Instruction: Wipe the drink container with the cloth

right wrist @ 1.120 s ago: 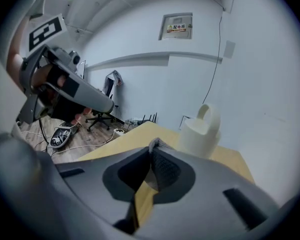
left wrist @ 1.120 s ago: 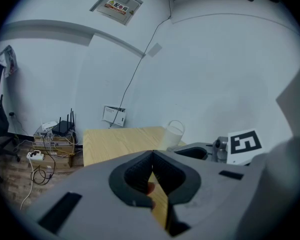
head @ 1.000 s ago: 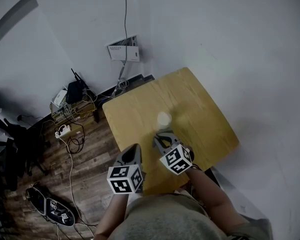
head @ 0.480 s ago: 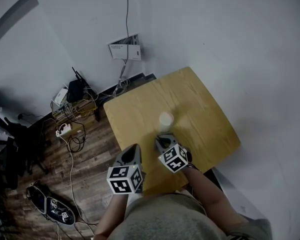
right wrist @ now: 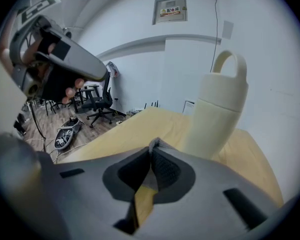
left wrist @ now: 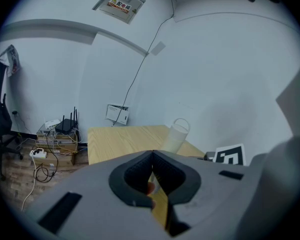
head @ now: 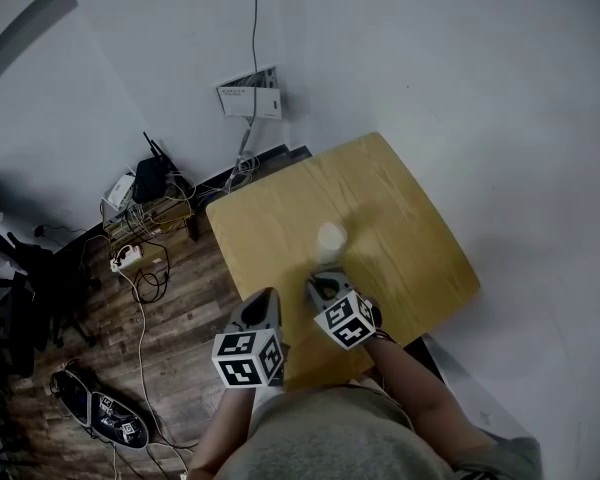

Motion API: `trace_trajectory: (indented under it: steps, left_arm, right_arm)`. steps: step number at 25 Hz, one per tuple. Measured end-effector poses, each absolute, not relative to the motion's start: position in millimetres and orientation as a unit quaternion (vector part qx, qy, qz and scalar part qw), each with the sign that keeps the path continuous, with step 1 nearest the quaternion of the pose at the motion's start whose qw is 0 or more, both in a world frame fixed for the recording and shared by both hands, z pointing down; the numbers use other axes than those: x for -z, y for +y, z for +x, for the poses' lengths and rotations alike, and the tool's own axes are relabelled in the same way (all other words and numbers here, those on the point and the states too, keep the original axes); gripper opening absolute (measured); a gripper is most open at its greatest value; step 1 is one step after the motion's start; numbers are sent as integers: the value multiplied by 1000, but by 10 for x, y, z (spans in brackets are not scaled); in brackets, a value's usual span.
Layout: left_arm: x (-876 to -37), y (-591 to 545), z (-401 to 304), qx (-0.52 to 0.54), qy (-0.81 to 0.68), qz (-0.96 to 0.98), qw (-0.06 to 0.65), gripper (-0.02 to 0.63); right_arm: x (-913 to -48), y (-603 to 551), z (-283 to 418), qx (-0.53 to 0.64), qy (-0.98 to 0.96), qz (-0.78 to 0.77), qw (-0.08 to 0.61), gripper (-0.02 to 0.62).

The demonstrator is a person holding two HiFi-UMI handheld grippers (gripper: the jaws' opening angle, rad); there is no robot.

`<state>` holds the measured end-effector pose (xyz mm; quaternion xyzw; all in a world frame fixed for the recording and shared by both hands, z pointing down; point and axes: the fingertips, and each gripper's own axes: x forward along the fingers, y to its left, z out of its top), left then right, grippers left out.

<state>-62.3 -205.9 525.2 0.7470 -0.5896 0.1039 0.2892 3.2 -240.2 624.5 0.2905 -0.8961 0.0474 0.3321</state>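
A white drink container (head: 330, 238) with a loop handle stands upright near the middle of the wooden table (head: 410, 218). My right gripper (head: 325, 280) sits just in front of it, shut, with a small fold of grey cloth (right wrist: 154, 144) pinched at its tips. The container (right wrist: 217, 114) looms close ahead and slightly right, not touching the jaws. My left gripper (head: 264, 296) hovers at the table's near-left edge, shut with nothing visibly held. From the left gripper (left wrist: 152, 153) the container (left wrist: 175, 136) is farther off to the right.
The table stands against a white wall. On the wood floor to its left lie a router (head: 150, 180), a power strip (head: 127, 262), tangled cables and a pair of shoes (head: 95, 413). Office chairs (right wrist: 99, 101) stand farther away.
The right gripper has edged slightly left in front of the container. The left gripper and the container have stayed where they were.
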Motion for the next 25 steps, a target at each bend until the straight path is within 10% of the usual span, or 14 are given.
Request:
trace_trajectory:
  steps: [25]
  left_arm:
    - [-5211, -2018, -582, -98, -591, 748, 287, 2]
  right_arm:
    - [-4959, -2590, -177, 26, -925, 319, 205, 8]
